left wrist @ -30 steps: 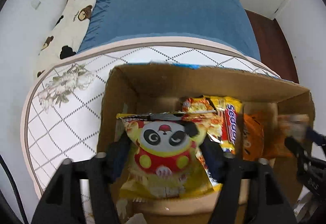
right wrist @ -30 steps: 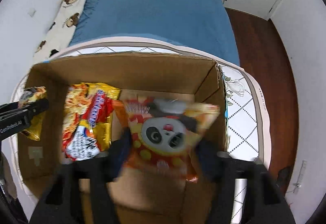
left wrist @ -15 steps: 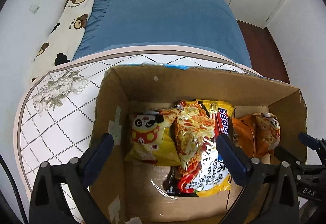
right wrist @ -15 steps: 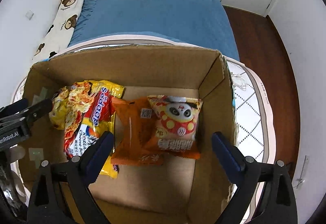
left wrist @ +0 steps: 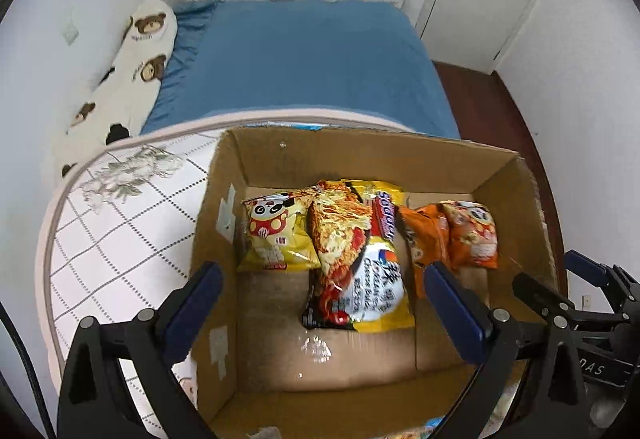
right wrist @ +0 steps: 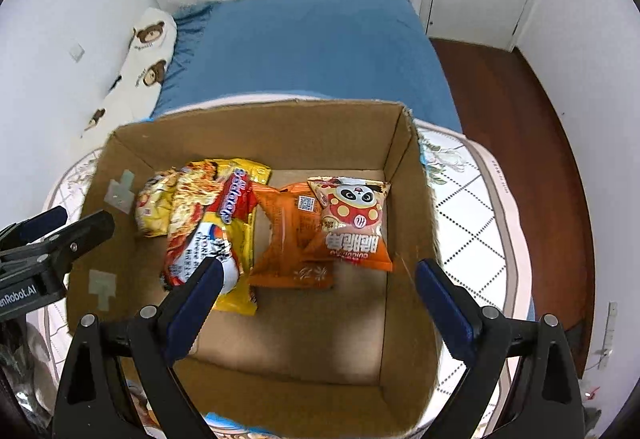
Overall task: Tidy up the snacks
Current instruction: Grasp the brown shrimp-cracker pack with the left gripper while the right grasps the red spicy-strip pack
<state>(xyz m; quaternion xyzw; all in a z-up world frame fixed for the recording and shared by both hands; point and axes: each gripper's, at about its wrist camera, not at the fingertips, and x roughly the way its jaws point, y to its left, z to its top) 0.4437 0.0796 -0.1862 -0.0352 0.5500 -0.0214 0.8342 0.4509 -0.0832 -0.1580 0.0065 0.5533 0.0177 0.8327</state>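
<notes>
We let go: yellow panda bag (left wrist: 276,235) left, orange panda bag (right wrist: 354,223) right, both in box (left wrist: 360,155) | left gripper (left wrist: 320,303), right gripper (right wrist: 316,295) wide, empty | we get more snacks next.

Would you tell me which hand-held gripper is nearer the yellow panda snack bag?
Left. The left hand-held gripper hangs open just above the yellow panda bag; the right hand-held gripper is over the box's other end.

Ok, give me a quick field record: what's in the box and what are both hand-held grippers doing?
container: cardboard box on patterned table
contents, left to right: yellow panda bag; noodle packet; plain orange bag; orange panda bag
left hand-held gripper: open, empty, above box
right hand-held gripper: open, empty, above box
</notes>
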